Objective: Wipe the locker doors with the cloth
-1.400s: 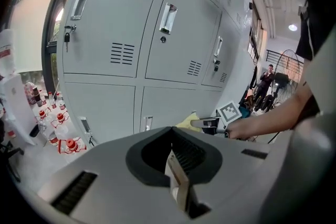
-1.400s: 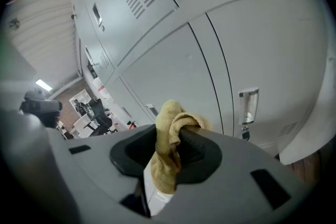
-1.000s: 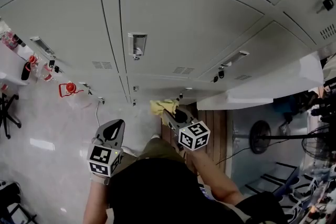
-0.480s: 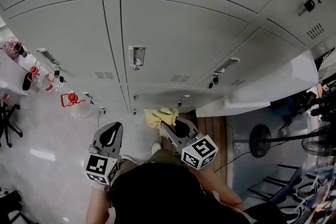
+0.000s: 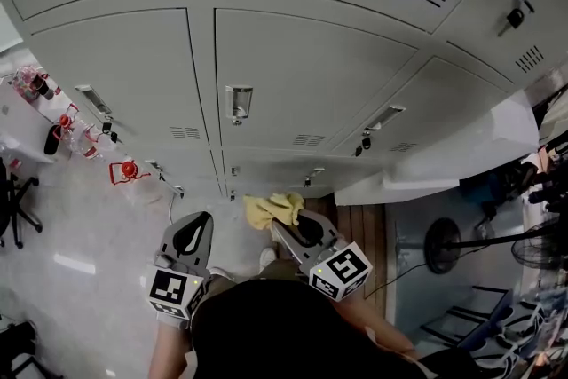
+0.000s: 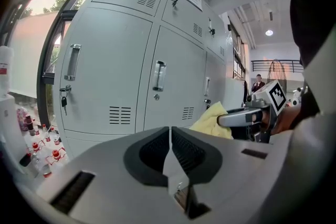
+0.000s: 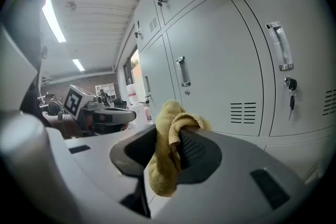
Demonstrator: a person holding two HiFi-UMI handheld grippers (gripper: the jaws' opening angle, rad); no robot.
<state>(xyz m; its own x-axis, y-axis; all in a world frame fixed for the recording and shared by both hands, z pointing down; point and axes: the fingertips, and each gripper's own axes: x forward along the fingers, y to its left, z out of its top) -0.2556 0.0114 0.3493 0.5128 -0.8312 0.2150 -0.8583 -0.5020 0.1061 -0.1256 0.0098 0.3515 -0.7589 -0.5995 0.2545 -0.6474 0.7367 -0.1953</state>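
Right hand-held gripper (image 7: 176, 140) is clamping the cloth (image 7: 164, 165) near the locker doors (image 7: 220, 65).
Only a bunched fold is sitting between the jaws, so wiping pressure may be pulling it free; left hand-held gripper (image 6: 169, 136) is hanging clenched, empty.

Cloth (image 7: 170, 115) partly hidden between jaws
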